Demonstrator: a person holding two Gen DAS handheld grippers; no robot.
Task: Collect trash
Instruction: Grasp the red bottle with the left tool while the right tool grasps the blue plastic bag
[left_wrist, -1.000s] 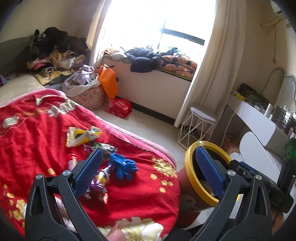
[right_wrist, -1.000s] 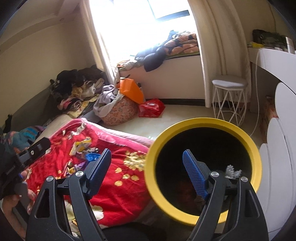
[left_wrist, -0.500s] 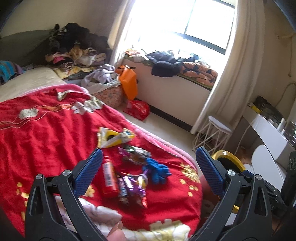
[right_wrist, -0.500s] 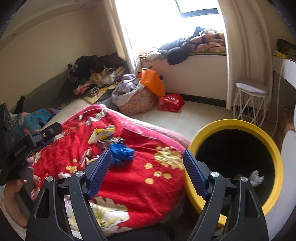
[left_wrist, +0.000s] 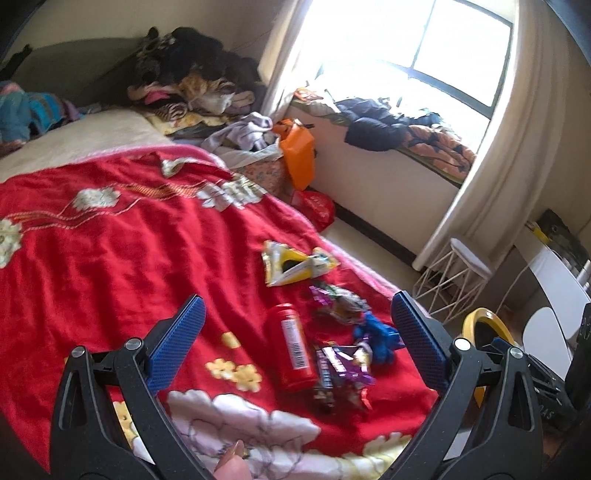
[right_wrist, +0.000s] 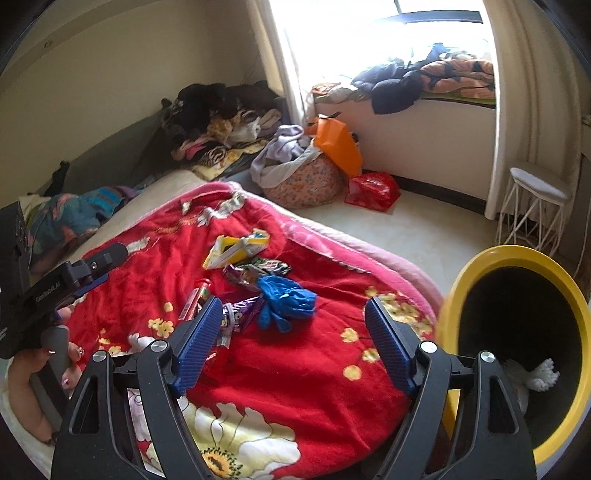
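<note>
Red blanket (right_wrist: 295, 369) carries the trash: a red bottle (left_wrist: 293, 347) with a barcode label, unreadable wrappers (left_wrist: 341, 369), blue glove (right_wrist: 286, 301), centre frame. Both grippers' jaws gape empty. Yellow-rimmed bin (right_wrist: 517, 254) stands beyond the bed's right edge.

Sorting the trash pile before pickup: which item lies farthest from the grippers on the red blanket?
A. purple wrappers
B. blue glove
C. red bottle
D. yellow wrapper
D: the yellow wrapper lies beyond the red bottle, blue glove and purple wrappers.
</note>
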